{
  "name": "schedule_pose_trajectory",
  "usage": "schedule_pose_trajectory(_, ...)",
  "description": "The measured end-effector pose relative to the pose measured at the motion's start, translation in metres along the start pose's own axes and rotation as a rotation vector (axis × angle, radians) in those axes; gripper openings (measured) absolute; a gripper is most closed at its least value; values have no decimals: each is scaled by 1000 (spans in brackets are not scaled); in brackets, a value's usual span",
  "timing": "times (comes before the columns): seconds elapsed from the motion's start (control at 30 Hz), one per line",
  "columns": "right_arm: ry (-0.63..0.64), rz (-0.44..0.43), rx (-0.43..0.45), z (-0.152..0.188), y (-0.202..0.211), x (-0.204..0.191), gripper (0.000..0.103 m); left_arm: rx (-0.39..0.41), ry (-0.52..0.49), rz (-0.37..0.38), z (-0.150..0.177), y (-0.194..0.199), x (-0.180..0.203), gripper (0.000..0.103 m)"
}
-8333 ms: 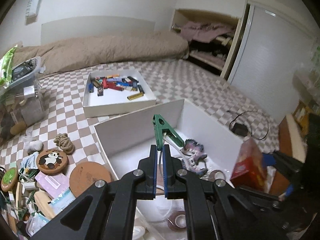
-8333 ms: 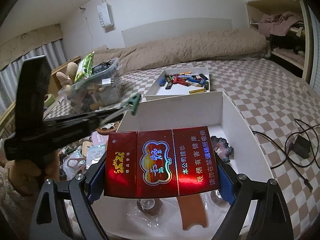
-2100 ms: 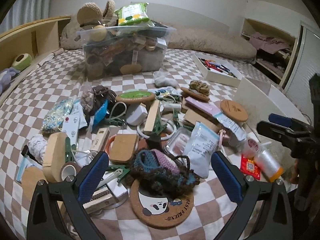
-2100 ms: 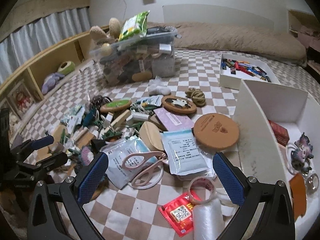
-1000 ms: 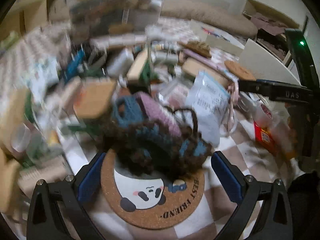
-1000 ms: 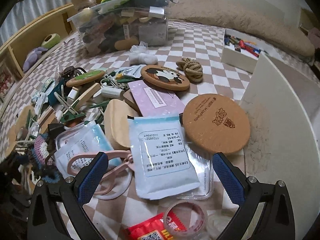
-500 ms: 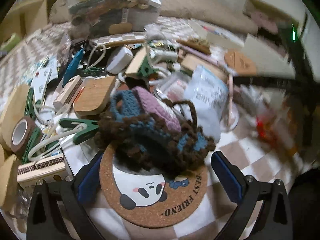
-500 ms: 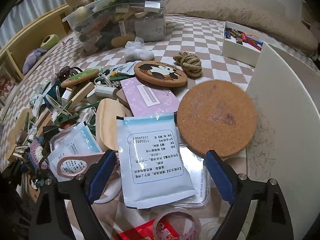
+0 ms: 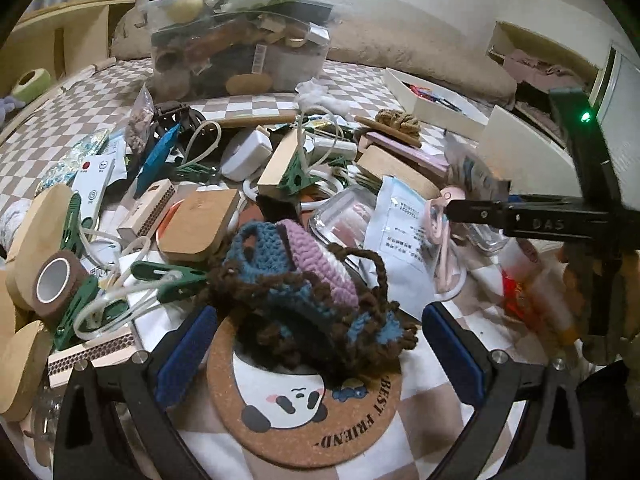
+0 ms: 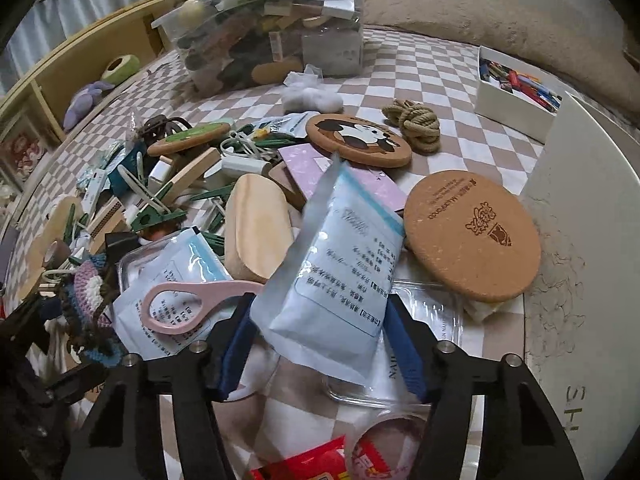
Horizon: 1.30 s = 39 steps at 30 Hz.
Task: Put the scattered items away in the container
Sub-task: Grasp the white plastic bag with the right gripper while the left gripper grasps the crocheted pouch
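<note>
A heap of small items lies on the checkered bed. My left gripper is open, its blue pads on either side of a crocheted blue, purple and brown pouch that lies on a panda cork coaster. My right gripper has closed partway on a pale blue sealed packet, which buckles upward between the pads. The white container stands at the right, its wall next to the heap; it also shows in the left wrist view.
Near the packet lie pink scissors, a round cork coaster, a wooden oval, a clear tray and a tape roll. A full clear bin and a box of lighters stand behind.
My right gripper has moved down and its fingers have closed in on the blue packet, which now bends up. My left gripper has settled around the crocheted pouch.
</note>
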State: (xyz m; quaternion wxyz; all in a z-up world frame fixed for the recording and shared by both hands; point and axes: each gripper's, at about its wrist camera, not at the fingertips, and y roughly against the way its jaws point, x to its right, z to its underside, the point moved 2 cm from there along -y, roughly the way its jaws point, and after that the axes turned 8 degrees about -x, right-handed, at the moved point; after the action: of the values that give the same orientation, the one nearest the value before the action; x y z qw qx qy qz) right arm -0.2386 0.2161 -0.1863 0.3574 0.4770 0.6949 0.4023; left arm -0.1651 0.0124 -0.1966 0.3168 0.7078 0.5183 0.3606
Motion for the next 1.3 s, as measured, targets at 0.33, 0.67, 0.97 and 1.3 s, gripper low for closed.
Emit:
schedule_pose_trajectory(0.33,-29,-38,13,3,5,0,45,24,81,19,-2,6,-20,53)
schedule_pose_trajectory(0.67,-136,-147,33,12,18,5,81,85,90,59,-4,28,-23,28)
schedule_pose_trajectory(0.97,-289,-202,33,2,18,23,83,115,29,67,-5,40,-10,23)
schedule_pose_trajectory(1.3,-400,-276,0,-11,3,39,83,106,-24,66,-1,38,2,23)
